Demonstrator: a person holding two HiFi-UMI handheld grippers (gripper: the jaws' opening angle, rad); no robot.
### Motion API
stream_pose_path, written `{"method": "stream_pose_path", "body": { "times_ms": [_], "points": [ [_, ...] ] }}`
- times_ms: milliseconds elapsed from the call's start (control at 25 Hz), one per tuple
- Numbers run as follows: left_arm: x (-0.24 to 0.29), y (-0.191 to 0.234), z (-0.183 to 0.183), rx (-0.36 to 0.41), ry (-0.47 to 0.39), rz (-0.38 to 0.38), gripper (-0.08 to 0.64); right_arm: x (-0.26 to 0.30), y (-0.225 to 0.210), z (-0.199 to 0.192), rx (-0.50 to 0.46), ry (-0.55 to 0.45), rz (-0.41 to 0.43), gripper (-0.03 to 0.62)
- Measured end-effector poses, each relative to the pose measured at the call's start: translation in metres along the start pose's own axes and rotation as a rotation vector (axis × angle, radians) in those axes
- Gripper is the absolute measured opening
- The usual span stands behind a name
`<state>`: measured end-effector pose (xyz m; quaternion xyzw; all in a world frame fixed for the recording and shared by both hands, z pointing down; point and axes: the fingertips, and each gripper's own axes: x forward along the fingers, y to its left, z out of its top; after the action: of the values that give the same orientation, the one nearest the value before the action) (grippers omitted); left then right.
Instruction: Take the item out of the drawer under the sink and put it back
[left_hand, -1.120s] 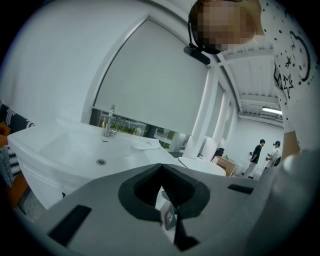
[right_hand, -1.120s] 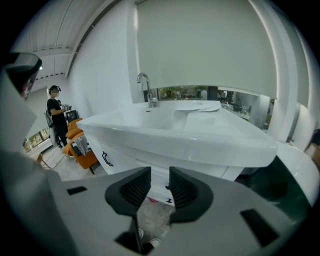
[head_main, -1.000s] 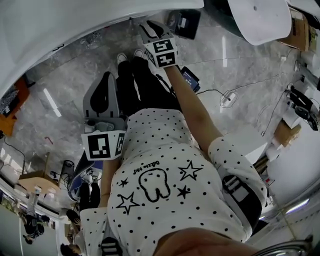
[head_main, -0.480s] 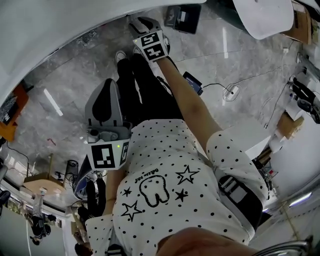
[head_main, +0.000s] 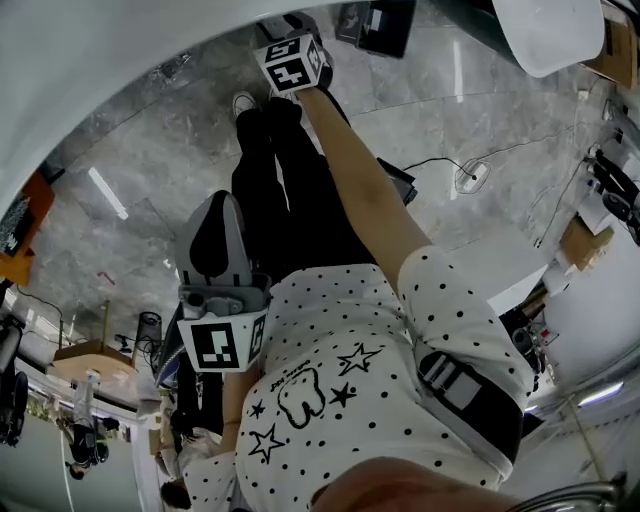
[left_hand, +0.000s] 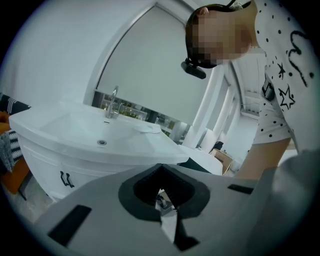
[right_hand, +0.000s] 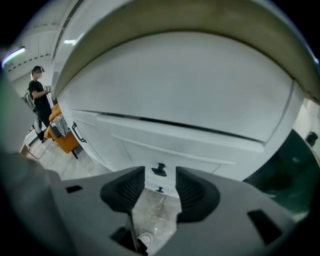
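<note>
While left tongs (left_hand: 162, 192) sit closed, right tongs (right_hand: 159, 184), just opening wide, hold nothing.

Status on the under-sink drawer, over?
Right tool open, jaws just opened, nothing between, lined up on drawer knob. Left tool shut, empty. Drawer closed, item not in sight. Path to knob clear.

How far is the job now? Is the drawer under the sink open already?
Done: nothing yet; the drawer front under the sink is shut and no item is out. In hand: the right gripper, whose empty jaws have just been opening, points at the upper knob without touching it. The left gripper is shut, holding nothing. Left: open the drawer, take the item out, put it back.
</note>
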<state>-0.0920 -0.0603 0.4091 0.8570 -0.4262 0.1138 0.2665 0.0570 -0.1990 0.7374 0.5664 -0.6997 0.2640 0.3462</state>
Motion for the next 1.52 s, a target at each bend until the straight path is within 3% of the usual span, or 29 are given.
{"method": "stream_pose_path", "body": {
  "times_ms": [360,560,880,1520],
  "points": [
    [0.018,-0.008,-0.015,-0.013,0.048,-0.020,-0.005,0.039,0.003,-0.017,0.037,0.039,-0.009,0.201],
    [0.022,-0.005,-0.019,-0.024,0.051,-0.018,-0.005,0.050,0.001,-0.010,0.063,-0.003,-0.038,0.150],
    [0.032,-0.005,-0.026,-0.036,0.060,-0.017,-0.005,0.062,0.000,-0.013,0.074,-0.017,-0.041,0.156],
    [0.025,-0.003,-0.023,-0.035,0.040,-0.009,-0.005,0.045,0.009,-0.026,0.012,-0.020,-0.043,0.147]
  ]
}}
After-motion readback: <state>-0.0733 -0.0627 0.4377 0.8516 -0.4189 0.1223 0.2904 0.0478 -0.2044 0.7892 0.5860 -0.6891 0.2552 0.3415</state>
